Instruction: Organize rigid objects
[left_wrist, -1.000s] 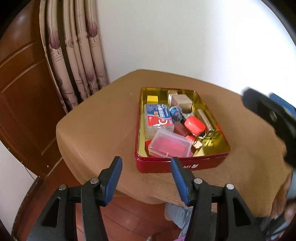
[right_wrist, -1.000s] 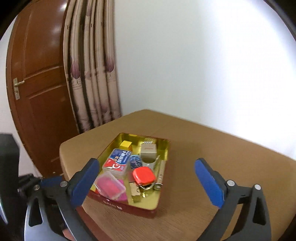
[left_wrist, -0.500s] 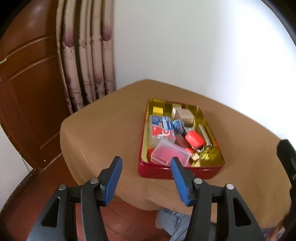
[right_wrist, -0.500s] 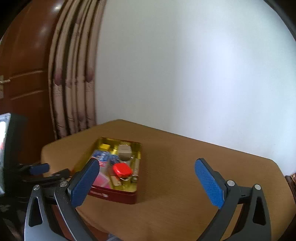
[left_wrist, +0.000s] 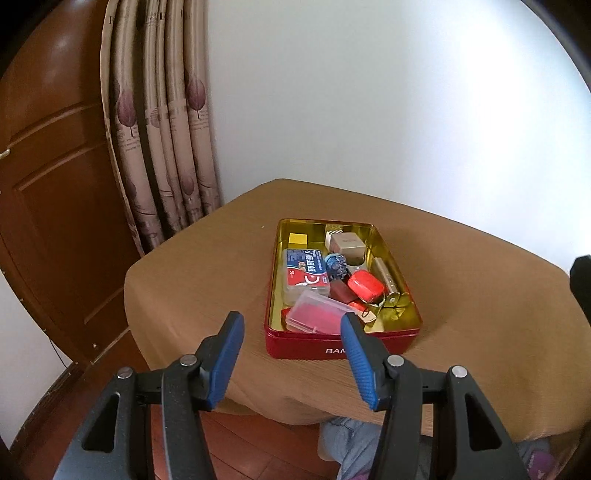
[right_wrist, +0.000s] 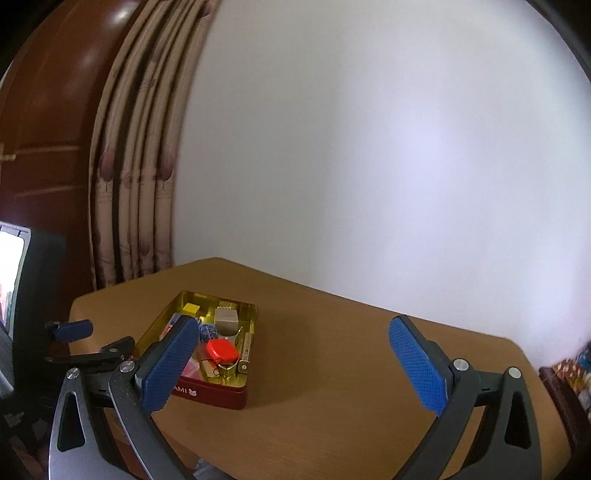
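Observation:
A red tin with a gold inside (left_wrist: 334, 345) stands on the brown table (left_wrist: 207, 280). It holds several small things: a pink plastic case (left_wrist: 317, 315), a blue and red card box (left_wrist: 304, 273), a red rounded object (left_wrist: 365, 283), a yellow cube (left_wrist: 297, 239), a beige box (left_wrist: 347, 243). My left gripper (left_wrist: 291, 332) is open and empty, just short of the tin's near wall. My right gripper (right_wrist: 291, 343) is wide open and empty, above the table to the right of the tin (right_wrist: 221, 395). The left gripper's fingers (right_wrist: 72, 329) show at the left of the right wrist view.
A wooden door (left_wrist: 48, 177) and patterned curtains (left_wrist: 166, 140) stand left of the table. A white wall (left_wrist: 388, 103) is behind it. The table's near edge (left_wrist: 332, 413) drops to a wood floor. A lit screen (right_wrist: 11, 273) sits at far left in the right wrist view.
Both grippers have pulled back and up from the tin. The right gripper has swung to the right, so the tin now sits lower left in its view. Both stayed open.

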